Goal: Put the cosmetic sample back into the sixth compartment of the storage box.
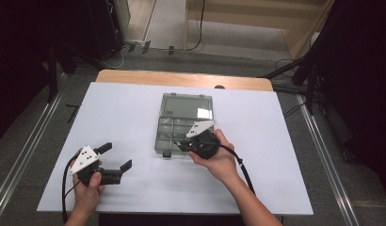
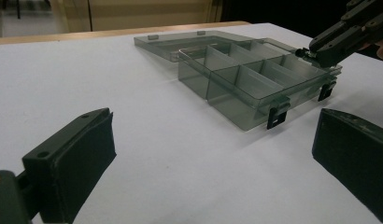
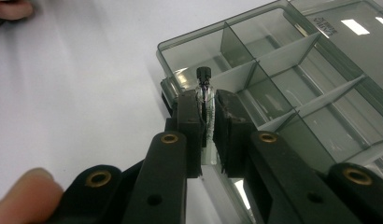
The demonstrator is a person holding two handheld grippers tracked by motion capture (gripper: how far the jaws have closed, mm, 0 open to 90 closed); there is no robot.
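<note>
1. High view: compartment box (image 1: 181, 127), smoky clear plastic, lid swung open and lying flat, sits mid-table on the white sheet (image 1: 125, 113). Right gripper (image 1: 185, 144) is at the box's near edge; left gripper (image 1: 116, 159) rests well apart at the near left w/ jaws spread, holding nothing.
2. Left gripper view: its own jaws stand wide, bare sheet between. Box is ahead, two black latches (image 2: 277, 115) on its front wall; right gripper tip (image 2: 305, 52) is over the near-corner rim.
3. Right gripper view: jaws pressed on a small clear vial w/ black cap (image 3: 204, 86), held upright, just above the corner compartment (image 3: 199, 53).
4. Doing it well, I'd judge: keep the vial upright, clear the divider (image 3: 236, 39), lower it into the cell, then let go gently.
5. Writing: embossed text on the lid (image 3: 322, 25), too blurred to read.
</note>
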